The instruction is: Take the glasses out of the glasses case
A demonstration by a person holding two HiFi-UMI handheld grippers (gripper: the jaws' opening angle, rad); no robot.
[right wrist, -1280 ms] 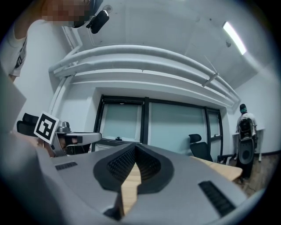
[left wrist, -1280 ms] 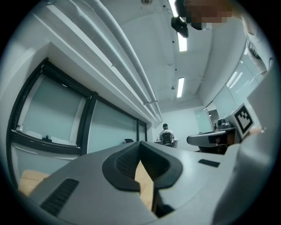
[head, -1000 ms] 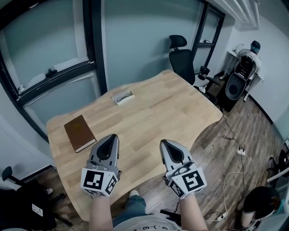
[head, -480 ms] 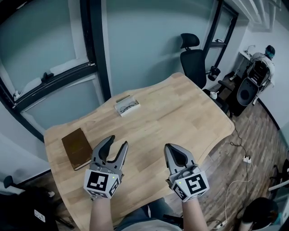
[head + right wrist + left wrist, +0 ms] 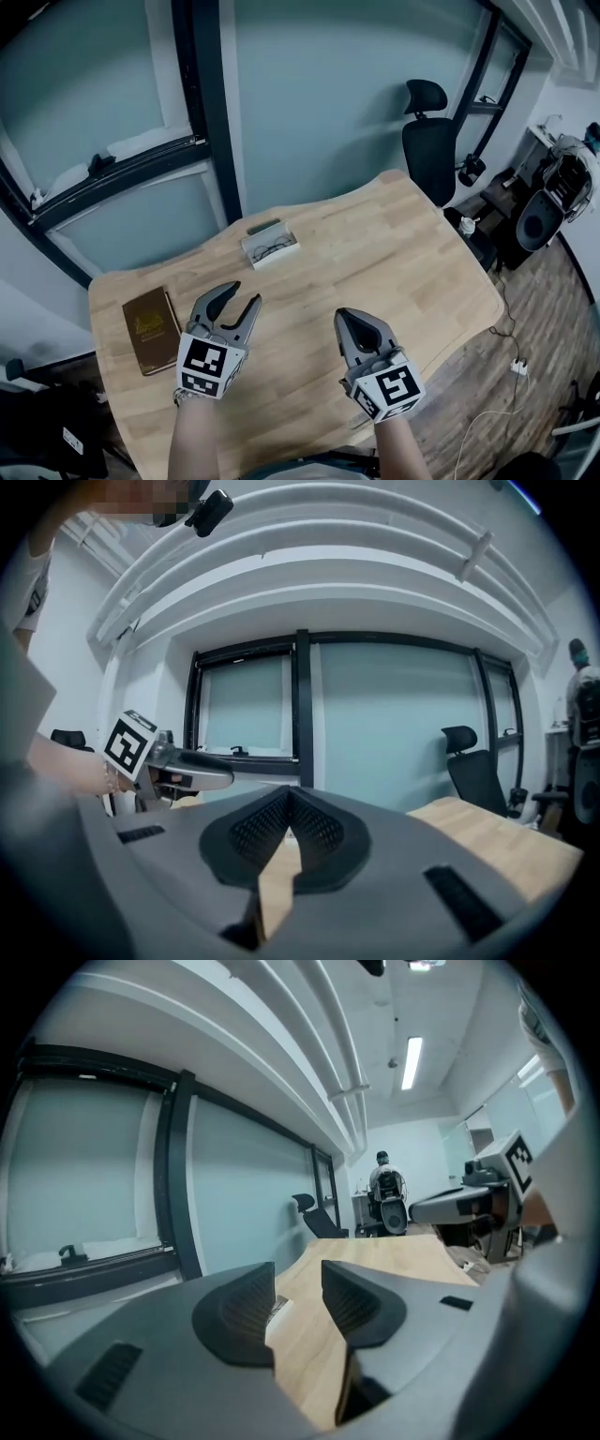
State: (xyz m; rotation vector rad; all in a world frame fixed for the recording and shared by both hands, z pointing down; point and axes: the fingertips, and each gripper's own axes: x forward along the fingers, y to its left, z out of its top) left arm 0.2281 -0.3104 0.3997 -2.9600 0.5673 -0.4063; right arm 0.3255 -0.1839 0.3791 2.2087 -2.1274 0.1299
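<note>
The person is reaching toward the glasses case [image 5: 274, 262], which is sitting open on the surface [image 5: 394, 253] with the glasses [image 5: 272, 248] lying inside it. Both tools are hovering on the near side of the case, well apart from it. The left tool [image 5: 240, 299] is showing its jaws apart and closing a little, with nothing between them. The right tool [image 5: 346, 319] is keeping its jaws together on nothing.

To do this well, I judge the right tool should be pressing down on the case's rim. The left tool should be coming in low, pinching the bridge or a temple rather than a lens, then lifting straight up.

Counting: one case, one pair of glasses, one brown book [image 5: 150, 318] lying left of the case, two tools, and one office chair [image 5: 429, 141] standing beyond the case to the right.
</note>
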